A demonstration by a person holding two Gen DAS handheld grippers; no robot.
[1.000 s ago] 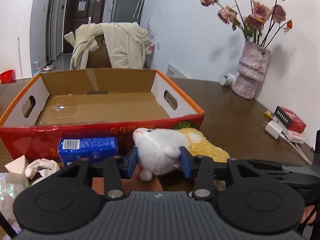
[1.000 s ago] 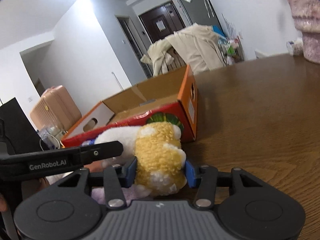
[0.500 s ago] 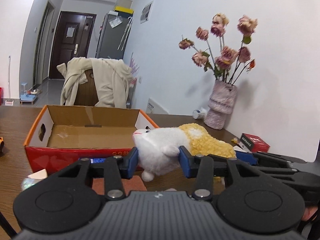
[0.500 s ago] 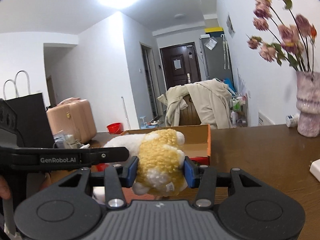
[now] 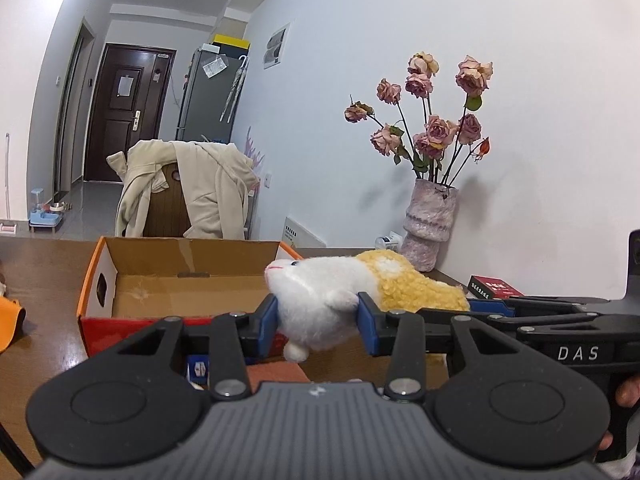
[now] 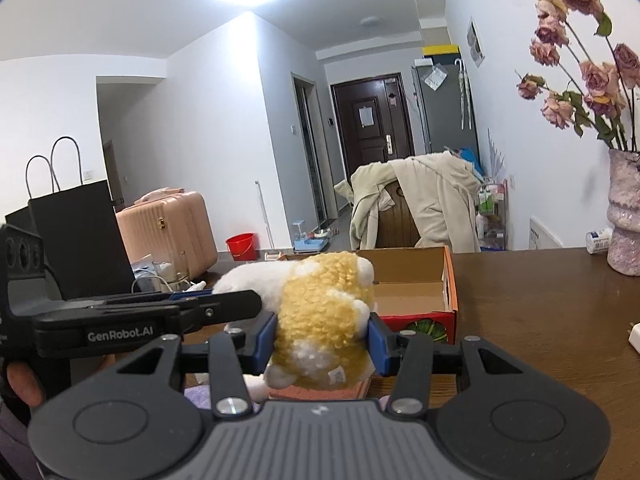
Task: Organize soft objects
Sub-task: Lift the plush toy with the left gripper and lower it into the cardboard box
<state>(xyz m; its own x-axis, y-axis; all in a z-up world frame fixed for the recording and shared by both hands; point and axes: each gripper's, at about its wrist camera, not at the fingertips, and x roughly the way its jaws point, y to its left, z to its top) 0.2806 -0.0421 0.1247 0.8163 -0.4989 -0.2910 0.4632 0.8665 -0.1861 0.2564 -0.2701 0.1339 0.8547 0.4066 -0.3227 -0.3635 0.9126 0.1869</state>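
- The plush toy (image 5: 340, 300) is held up off the table by both tongs at once: the left gripper (image 5: 318, 320) pinches its white head end, and the right gripper (image 6: 322, 338) pinches its yellow rear end.
- Both pairs of pads press into the fur, so each gripper is closed on the toy at a middling width, not wide.
- In the left wrist view the toy hangs at about 6 o'clock from the middle of the picture, with the open cardboard box (image 5: 176, 280) beyond it towards 9 o'clock.
- The step in hand looks like the carry: the toy is lifted and has yet to go into the box.
- The next move likely calls for both hands to travel forward together over the near red wall, then lower and let go at the same time.
- Compared with a second ago, the toy has come up from the table just in front of the box, and the box now sits lower in both views.
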